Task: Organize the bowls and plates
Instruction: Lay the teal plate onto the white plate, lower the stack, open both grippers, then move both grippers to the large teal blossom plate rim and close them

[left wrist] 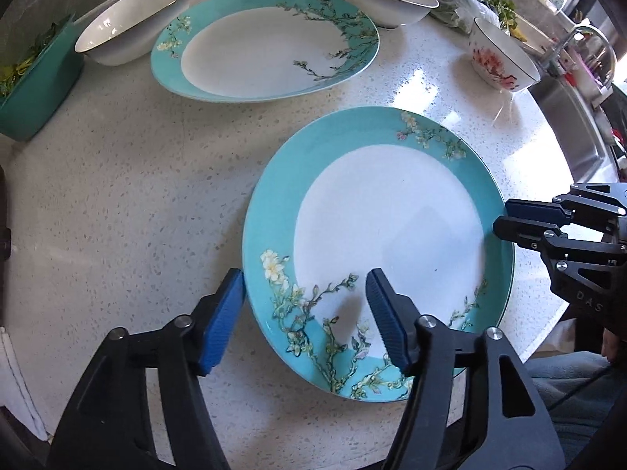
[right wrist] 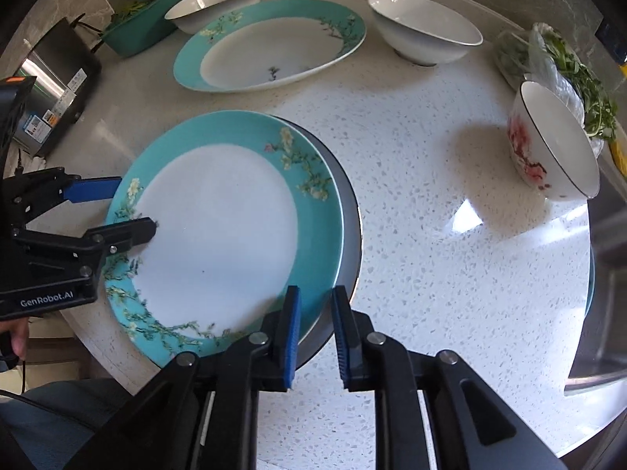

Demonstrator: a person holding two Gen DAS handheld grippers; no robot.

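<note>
Near plate: on the counter, front edge. Left hand-held gripper: spread wide, straddling its near-left rim. Right hand-held gripper: parted narrowly astride its right rim, contact uncertain.

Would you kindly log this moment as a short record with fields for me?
surface: speckled white counter
near plate: teal rim, between both grippers
far plate: teal rim, flat on the counter
white bowls: two, flanking the far plate
floral bowl: apart, near bagged greens
left gripper: open, straddling plate edge
right gripper: open, around plate rim
</note>
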